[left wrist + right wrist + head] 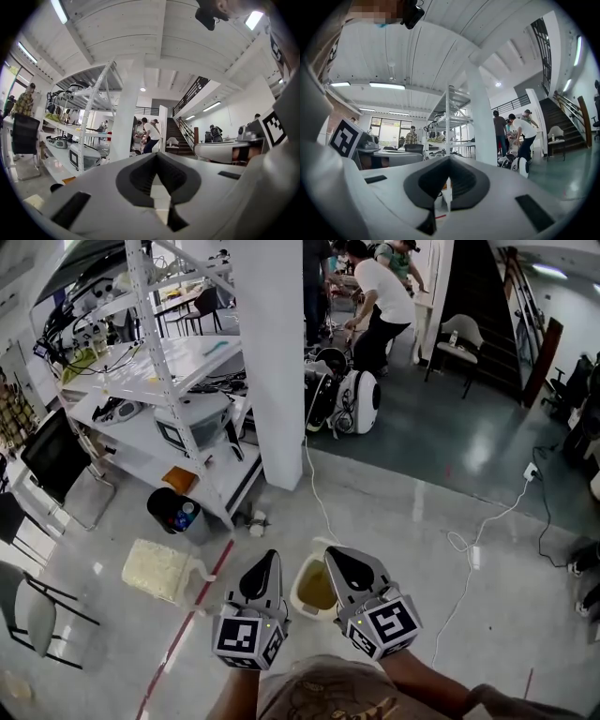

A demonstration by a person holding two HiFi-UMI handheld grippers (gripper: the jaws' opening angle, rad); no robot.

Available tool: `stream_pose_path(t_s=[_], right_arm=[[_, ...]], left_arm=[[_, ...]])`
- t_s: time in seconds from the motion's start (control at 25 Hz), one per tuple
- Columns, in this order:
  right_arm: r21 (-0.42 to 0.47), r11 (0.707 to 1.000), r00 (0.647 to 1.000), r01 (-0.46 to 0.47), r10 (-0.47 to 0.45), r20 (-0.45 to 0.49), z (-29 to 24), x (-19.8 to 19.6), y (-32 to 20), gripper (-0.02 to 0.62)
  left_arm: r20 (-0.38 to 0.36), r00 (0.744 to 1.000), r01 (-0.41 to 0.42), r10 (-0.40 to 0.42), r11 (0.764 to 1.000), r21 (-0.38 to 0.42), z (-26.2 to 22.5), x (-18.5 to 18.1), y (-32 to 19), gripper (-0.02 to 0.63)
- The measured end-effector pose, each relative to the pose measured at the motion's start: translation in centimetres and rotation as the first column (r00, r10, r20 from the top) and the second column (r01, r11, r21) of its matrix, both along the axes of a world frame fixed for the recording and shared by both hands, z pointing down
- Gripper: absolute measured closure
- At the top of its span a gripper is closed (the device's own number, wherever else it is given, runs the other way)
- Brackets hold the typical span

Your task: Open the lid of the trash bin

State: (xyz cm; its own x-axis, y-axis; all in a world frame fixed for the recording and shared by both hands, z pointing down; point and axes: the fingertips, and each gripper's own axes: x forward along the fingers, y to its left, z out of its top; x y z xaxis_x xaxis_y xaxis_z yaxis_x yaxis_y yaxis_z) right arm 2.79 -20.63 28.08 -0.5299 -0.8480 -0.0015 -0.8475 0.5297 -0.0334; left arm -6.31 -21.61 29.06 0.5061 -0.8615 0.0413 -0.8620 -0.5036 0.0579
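A small cream trash bin with an olive-yellow top stands on the floor just ahead of me, partly hidden by both grippers; whether its lid is up I cannot tell. My left gripper hangs to the bin's left, jaws together and nothing between them. My right gripper hangs over the bin's right side, also shut and empty. In the left gripper view the left gripper points out across the room with its tips meeting. The right gripper does the same in the right gripper view. Neither touches the bin.
A white pillar and a metal shelf rack stand ahead. A black bin holding bottles and a pale yellowish crate sit at left. A white cable runs across the floor at right. People stand beyond the pillar.
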Motion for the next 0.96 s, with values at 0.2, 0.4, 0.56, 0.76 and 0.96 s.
stream_pose_path(t_s=[0.2, 0.4, 0.56, 0.76, 0.96], right_arm=[[-0.001, 1.000, 1.000, 0.010, -0.010, -0.004, 0.2, 0.0, 0.1, 0.581], [-0.016, 1.000, 1.000, 0.012, -0.012, -0.010, 0.9, 0.2, 0.1, 0.581], [-0.032, 0.999, 1.000, 0.016, -0.016, -0.008, 1.7, 0.5, 0.2, 0.581], [-0.038, 0.999, 1.000, 0.023, -0.023, -0.002, 1.9, 0.7, -0.1, 0.581], [-0.044, 0.999, 0.999, 0.029, -0.030, -0.018, 1.9, 1.3, -0.5, 0.581]], left_arm=[[0.005, 1.000, 0.004, -0.005, 0.999, 0.032, 0.1, 0.3, -0.2, 0.617], [0.015, 1.000, -0.004, 0.004, 1.000, 0.008, 0.5, 0.8, 0.1, 0.617], [0.008, 1.000, -0.005, 0.005, 1.000, -0.012, 0.8, 1.2, 0.3, 0.617], [0.010, 1.000, -0.010, 0.010, 1.000, 0.012, 0.6, 1.4, -0.2, 0.617], [0.022, 1.000, -0.012, 0.013, 0.999, -0.036, 1.0, 2.1, -0.1, 0.617]])
